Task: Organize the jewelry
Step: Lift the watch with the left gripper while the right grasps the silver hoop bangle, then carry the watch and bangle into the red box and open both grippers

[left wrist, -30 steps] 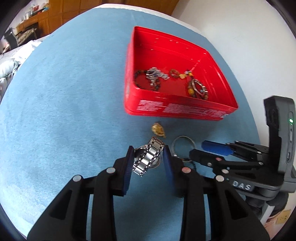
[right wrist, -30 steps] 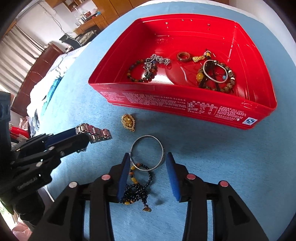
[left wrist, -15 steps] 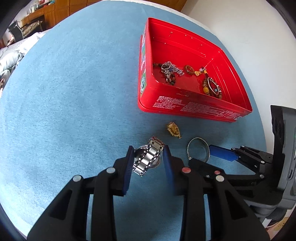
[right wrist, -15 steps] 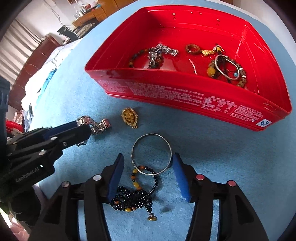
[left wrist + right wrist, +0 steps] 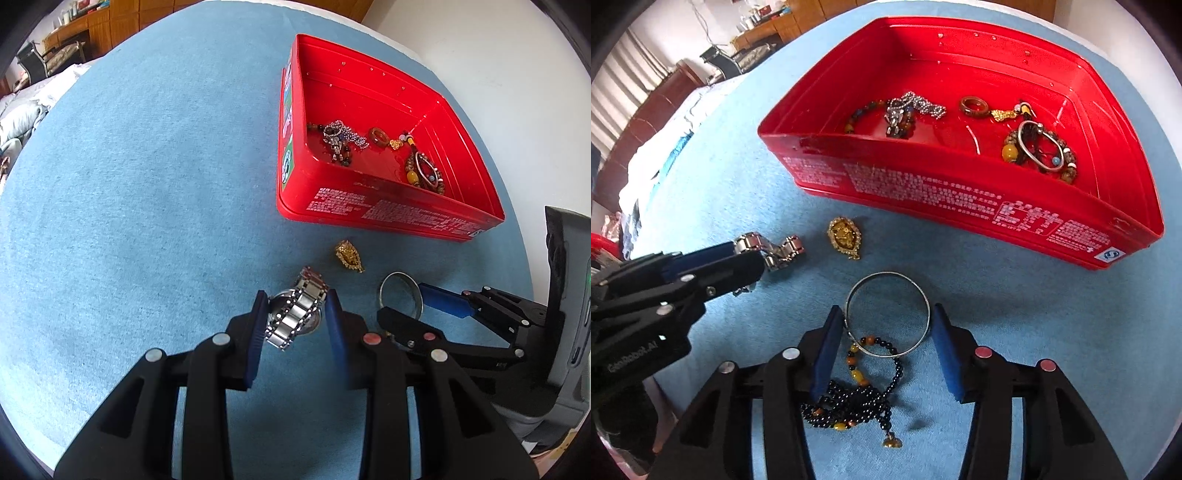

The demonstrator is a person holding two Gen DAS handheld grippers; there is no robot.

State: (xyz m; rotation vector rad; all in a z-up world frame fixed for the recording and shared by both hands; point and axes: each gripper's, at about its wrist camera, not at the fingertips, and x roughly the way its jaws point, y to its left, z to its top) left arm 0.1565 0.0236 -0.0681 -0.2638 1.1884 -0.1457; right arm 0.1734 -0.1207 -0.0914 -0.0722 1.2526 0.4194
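Note:
A silver watch sits between the fingers of my left gripper, which is shut on it; its band also shows in the right wrist view. My right gripper is open around a silver bangle that lies on the blue cloth, with a black bead necklace under and behind it. A gold pendant lies between the watch and the red tray. The tray holds several bracelets, a chain and a ring.
The blue cloth covers a round table whose edge runs close behind both grippers. A white wall stands at the right. Furniture and bedding lie beyond the far left edge.
My left gripper has swung left with the watch, so the tray now sits further right. My right gripper has opened wider and moved forward around the bangle.

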